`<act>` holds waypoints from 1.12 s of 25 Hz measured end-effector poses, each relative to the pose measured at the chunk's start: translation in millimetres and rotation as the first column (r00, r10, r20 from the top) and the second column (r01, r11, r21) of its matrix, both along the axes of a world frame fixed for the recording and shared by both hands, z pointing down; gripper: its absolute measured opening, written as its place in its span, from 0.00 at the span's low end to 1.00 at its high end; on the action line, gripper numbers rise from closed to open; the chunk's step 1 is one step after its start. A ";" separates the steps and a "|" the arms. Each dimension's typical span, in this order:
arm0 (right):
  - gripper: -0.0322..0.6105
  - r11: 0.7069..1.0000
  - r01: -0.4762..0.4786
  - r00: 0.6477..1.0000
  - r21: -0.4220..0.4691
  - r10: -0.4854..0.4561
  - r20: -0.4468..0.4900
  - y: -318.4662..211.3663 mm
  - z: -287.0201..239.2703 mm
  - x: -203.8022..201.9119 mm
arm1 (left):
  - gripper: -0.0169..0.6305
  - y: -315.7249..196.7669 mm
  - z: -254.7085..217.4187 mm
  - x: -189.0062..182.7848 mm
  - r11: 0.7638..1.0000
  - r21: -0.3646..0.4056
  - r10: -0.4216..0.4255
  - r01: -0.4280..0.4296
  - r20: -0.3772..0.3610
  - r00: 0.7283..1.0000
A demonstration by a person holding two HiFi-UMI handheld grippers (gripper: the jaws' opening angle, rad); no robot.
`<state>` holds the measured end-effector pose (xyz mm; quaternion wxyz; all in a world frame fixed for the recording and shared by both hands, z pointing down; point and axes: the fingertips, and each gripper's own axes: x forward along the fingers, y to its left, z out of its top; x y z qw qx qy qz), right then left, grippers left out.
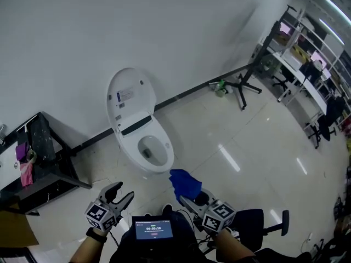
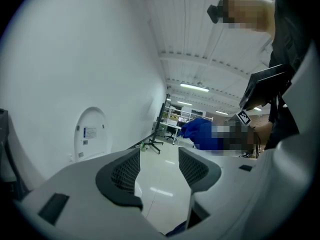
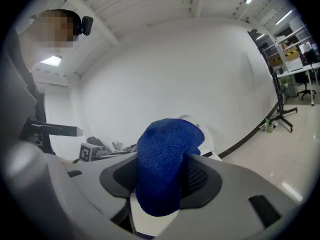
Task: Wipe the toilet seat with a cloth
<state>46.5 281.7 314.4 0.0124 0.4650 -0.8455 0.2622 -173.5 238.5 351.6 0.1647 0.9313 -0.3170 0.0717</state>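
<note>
A white toilet point(image 1: 143, 142) stands against the wall with its lid point(image 1: 128, 96) raised and the bowl open. My right gripper point(image 1: 189, 197) sits just below the bowl's front rim, shut on a blue cloth point(image 1: 185, 183) that bulges up from between its jaws point(image 3: 164, 166). To the left, my left gripper point(image 1: 122, 194) is open and holds nothing. In the left gripper view the toilet lid point(image 2: 91, 133) shows at the left and the blue cloth point(image 2: 202, 134) at the right.
A black stand point(image 1: 44, 158) with a pink rag is left of the toilet. A stand with splayed black legs point(image 1: 241, 85) and a green bottle point(image 1: 220, 86) are by the wall on the right. An office chair point(image 1: 263, 223) is at my lower right.
</note>
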 end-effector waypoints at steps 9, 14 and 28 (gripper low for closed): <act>0.41 1.000 0.011 1.000 0.024 -0.012 0.013 41.8 -20.4 -12.8 | 0.41 38.4 -28.1 14.1 1.000 0.000 -0.009 0.009 -0.030 1.000; 0.41 0.999 0.010 1.000 0.042 -0.011 0.019 53.4 -32.7 -0.7 | 0.41 52.2 -42.8 31.9 0.999 0.040 0.019 -0.018 -0.027 0.999; 0.41 0.998 0.024 0.999 0.059 -0.026 0.031 47.5 -41.8 7.0 | 0.41 52.7 -43.3 30.4 0.995 0.097 0.032 -0.032 0.001 0.999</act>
